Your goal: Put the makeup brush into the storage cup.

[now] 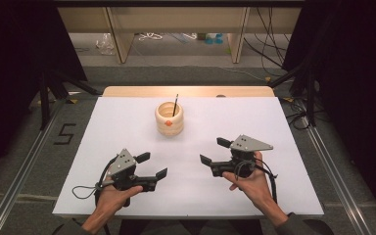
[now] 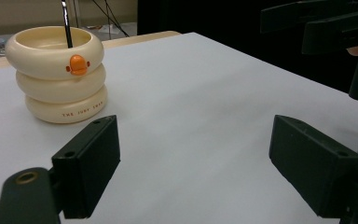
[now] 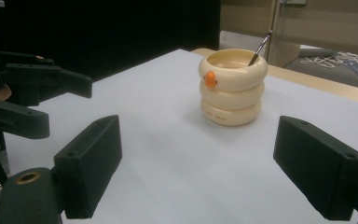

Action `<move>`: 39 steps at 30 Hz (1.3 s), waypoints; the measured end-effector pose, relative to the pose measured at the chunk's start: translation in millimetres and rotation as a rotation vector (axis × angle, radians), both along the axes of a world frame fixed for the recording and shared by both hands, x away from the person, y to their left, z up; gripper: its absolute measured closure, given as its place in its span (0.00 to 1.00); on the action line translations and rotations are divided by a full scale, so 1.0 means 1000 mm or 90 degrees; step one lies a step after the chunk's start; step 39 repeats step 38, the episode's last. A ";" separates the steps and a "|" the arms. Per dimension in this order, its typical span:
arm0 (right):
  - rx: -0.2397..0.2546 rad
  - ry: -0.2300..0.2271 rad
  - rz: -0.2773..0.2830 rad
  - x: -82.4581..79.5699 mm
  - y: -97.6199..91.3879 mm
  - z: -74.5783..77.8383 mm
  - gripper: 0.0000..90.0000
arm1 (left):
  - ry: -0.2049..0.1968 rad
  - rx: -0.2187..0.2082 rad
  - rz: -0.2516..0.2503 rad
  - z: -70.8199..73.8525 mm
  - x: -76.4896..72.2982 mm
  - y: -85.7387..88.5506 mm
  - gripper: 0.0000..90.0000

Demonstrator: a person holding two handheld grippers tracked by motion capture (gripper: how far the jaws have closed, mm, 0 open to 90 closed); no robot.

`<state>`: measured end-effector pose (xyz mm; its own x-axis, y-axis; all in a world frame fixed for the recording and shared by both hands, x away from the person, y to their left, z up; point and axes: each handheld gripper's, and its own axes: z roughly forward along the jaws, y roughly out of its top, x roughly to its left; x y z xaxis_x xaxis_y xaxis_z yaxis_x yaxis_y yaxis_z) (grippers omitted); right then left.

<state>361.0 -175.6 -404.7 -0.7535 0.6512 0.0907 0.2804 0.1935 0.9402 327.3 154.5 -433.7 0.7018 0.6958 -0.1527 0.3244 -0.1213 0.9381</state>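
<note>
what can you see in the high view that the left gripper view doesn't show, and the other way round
High view alone: both of the person's hands, the left hand holding the left gripper, plus the floor and the wooden shelf legs beyond the table.
Left gripper view alone: small dark lettering on the holder's bottom ring.
Both: the cream ringed holder with its orange beak, the dark thin handle standing in it, the white table, and the right gripper, jaws apart.

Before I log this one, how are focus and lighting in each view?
High view: even light, dark surroundings, cream holder sharp. Left gripper view: holder crisp, near left claw soft, dark. Right gripper view: dimmer, holder fairly clear, right claw blurred.
</note>
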 end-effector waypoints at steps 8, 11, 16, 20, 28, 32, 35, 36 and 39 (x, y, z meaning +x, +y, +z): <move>0.001 0.003 -0.004 -0.006 -0.007 -0.002 0.18 | 0.007 -0.006 0.004 0.000 0.000 -0.001 0.17; 0.010 0.003 -0.003 -0.007 -0.009 -0.004 0.18 | 0.006 -0.005 0.003 0.000 0.000 -0.001 0.17; 0.003 0.004 -0.008 -0.011 -0.012 -0.007 0.18 | 0.001 0.000 -0.001 0.000 0.000 0.000 0.17; -0.004 0.005 -0.011 -0.013 -0.014 -0.007 0.18 | 0.001 0.000 -0.001 0.000 0.000 0.000 0.17; 0.006 0.012 -0.004 -0.018 -0.016 -0.010 0.18 | 0.002 0.000 -0.001 0.000 0.000 -0.001 0.17; -0.002 0.013 -0.013 -0.018 -0.018 -0.010 0.18 | 0.002 0.000 0.000 0.000 0.000 -0.001 0.17; 0.007 0.010 -0.015 -0.017 -0.019 -0.011 0.18 | 0.002 0.000 0.000 0.000 0.000 -0.001 0.17; 0.000 0.013 -0.017 -0.017 -0.020 -0.011 0.18 | 0.002 0.000 0.000 0.000 0.000 -0.001 0.17; 0.003 0.013 -0.017 -0.017 -0.020 -0.011 0.18 | 0.002 0.000 0.000 0.000 0.000 -0.001 0.17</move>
